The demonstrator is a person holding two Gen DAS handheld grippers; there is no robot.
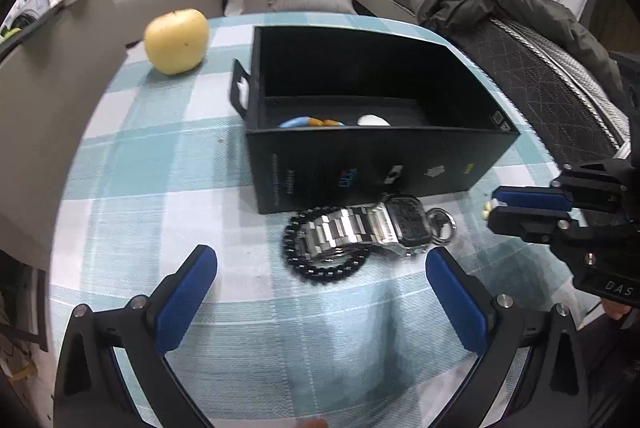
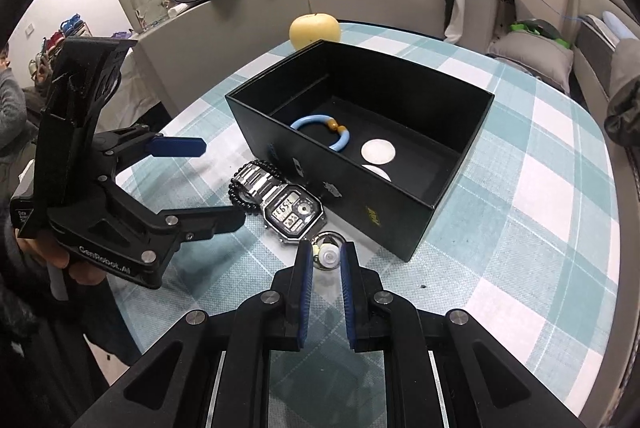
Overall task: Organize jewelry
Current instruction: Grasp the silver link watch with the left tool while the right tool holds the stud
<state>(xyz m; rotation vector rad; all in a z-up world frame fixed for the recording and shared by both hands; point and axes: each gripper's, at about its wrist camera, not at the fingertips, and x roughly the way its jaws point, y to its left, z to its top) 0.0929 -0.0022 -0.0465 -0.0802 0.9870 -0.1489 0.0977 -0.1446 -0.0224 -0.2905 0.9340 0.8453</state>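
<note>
While my left claw [image 1: 320, 292] gapes, my right claw [image 2: 325, 260] pinches a small round white earring [image 2: 329, 256] beside the steel-link watch [image 2: 292, 214].

From my right camera, the box [image 2: 400, 216] sits mid-table [image 2: 540, 228] with a bracelet [image 2: 320, 125] and two discs [image 2: 378, 151] in it. An apple [image 2: 315, 29] lies behind it; before it, a watch [image 2: 286, 205] lies on a bead band [image 2: 240, 193].
</note>
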